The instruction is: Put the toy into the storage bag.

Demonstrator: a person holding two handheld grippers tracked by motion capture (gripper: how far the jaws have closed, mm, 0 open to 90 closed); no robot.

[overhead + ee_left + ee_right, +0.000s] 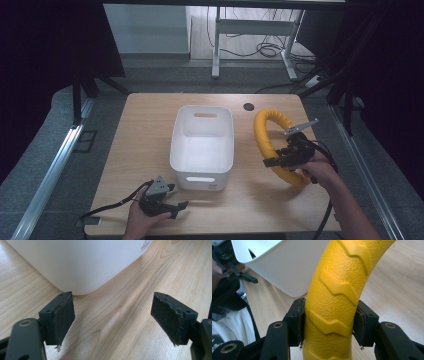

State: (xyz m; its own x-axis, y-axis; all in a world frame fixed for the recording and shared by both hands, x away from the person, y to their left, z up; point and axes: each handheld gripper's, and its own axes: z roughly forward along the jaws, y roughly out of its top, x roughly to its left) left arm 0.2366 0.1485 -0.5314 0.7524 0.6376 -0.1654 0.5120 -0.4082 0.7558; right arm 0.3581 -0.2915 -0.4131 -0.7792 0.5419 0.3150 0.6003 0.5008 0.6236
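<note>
A pale wood-grain table top with a smooth, faintly sheened finish is seen. The white bin looks like smooth, matt plastic. The yellow ring is finely pebbled, with raised zigzag ridges. Worn, frayed matt black pads are shown.

No text, brand, number or sign can be read anywhere. The white bin carries a small label low on its near wall, seen in the high view and at the top edge of the left gripper view, but its red and dark print is too small and blurred to make out.
</note>
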